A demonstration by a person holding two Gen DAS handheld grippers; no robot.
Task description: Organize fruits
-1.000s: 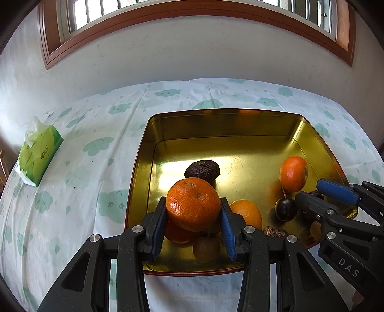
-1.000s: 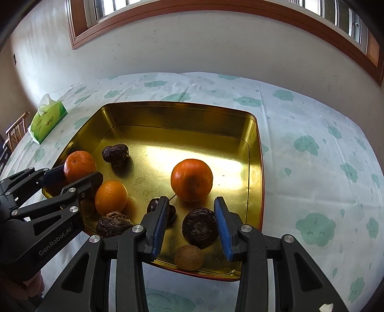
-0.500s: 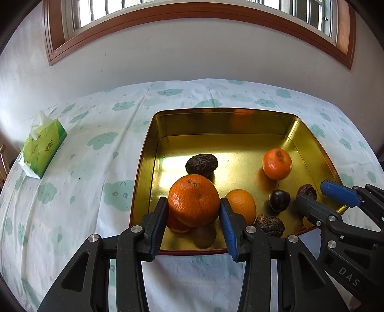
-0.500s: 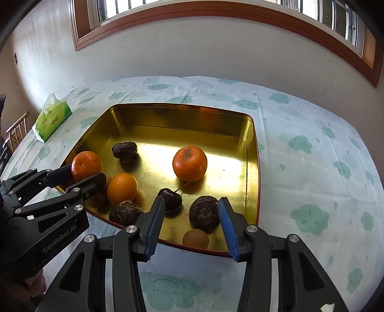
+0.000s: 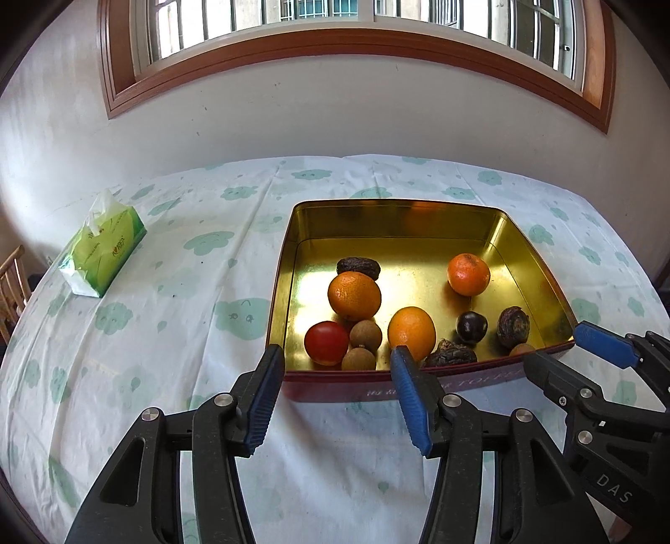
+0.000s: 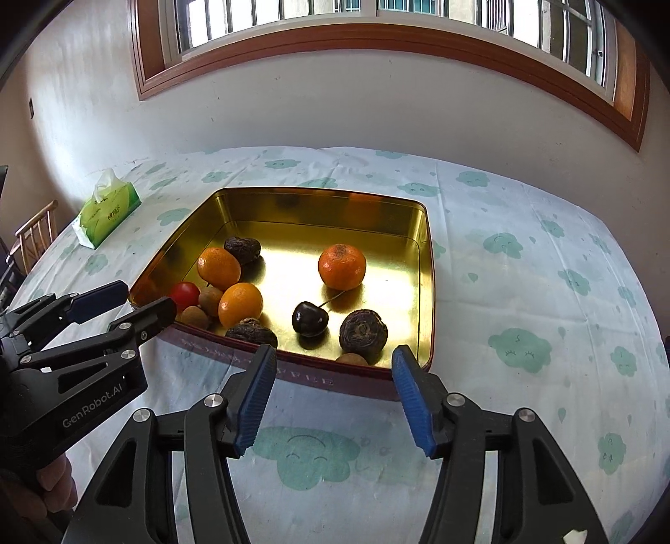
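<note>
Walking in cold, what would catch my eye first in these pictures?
A shiny gold tin on a cloud-print tablecloth, holding three oranges, a red tomato, a dark cherry and some wrinkled brown fruit. Nearest the cameras, the left gripper and right gripper hang before the tin's near edge, jaws opening, nothing between them.

Daylight is pouring in through the window above the table, glaring off the gold floor of the tin. Fruit is casting soft shadows. Both views are sharp, though bending strongly and darkening at the corners.
</note>
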